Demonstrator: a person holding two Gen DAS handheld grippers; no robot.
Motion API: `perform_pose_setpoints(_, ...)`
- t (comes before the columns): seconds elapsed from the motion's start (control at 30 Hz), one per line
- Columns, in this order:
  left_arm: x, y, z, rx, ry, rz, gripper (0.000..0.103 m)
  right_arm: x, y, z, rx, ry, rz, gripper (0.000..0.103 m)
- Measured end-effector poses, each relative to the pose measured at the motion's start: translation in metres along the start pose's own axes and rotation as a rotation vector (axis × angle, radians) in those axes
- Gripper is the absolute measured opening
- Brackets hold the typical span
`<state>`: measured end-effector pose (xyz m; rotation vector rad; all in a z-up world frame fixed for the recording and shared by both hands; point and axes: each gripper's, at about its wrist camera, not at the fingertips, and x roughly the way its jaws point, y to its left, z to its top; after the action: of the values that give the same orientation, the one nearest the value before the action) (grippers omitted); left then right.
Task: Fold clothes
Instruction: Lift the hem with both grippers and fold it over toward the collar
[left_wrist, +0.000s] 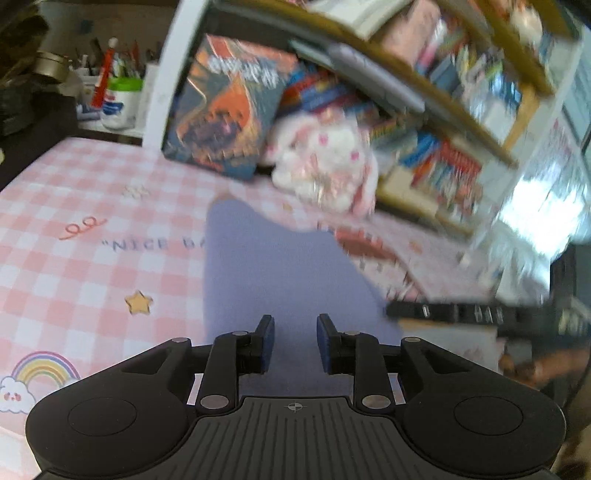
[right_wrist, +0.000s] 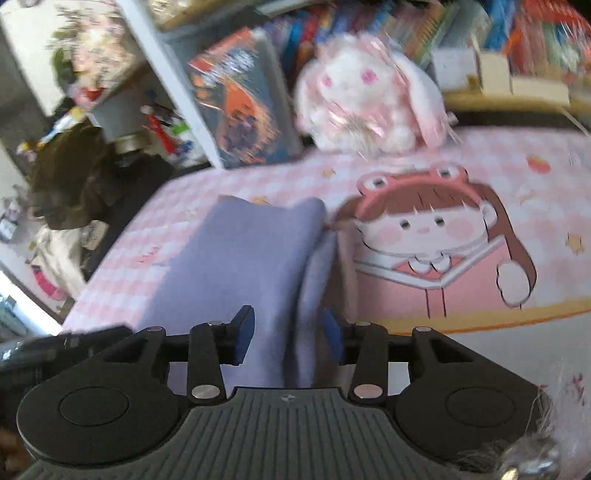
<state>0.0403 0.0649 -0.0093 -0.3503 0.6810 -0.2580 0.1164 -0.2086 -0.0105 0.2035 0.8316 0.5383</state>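
lavender knit garment (right_wrist: 236, 258), soft and thick-looking like a fleece or jersey piece, lies on the pink checked cartoon-print mat (left_wrist: 74, 206), running away from both cameras toward the bookshelf. it looks already doubled: in the right wrist view a rounded fold ridge runs lengthwise, with a lower layer showing beside it on the right. judging by the way it slumps and rounds at the edges, it should be light, limp and not slippery, nothing fragile about it. it will sag wherever it is not held, so the best hold is likely at a corner or along the near hem, pinching through all layers at once so they do not slide apart.

right gripper (right_wrist: 288, 336) has its blue-padded fingers (right_wrist: 243, 332) spread apart, straddling the near end of the fold ridge; cloth sits between them, but the pads do not look pressed onto it. it points forward along the garment, tilted down.

left gripper (left_wrist: 295, 343) is also spread open, nothing between its pads, hovering low over the garment's near end, aimed along its length. both views are motion-blurred toward the shelf and the white-and-pink plush rabbit (right_wrist: 369, 99).
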Motion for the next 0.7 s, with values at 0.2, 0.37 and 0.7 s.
perform_pose_setpoints(0.2,0.023,0.003,-0.009,0.042,0.105,0.012,0.023,0.0,0.004,-0.008,0.009,0.065,0.044,0.01)
perform_pose_setpoints(0.37,0.025,0.009,-0.008,0.043,0.124,-0.016,0.023,-0.021,0.016,-0.011,-0.026,-0.033,0.05,0.007)
perform_pose_setpoints(0.7,0.024,0.013,-0.01,0.075,0.137,-0.059,0.025,0.013,0.007,-0.03,0.063,0.079,-0.097,0.008)
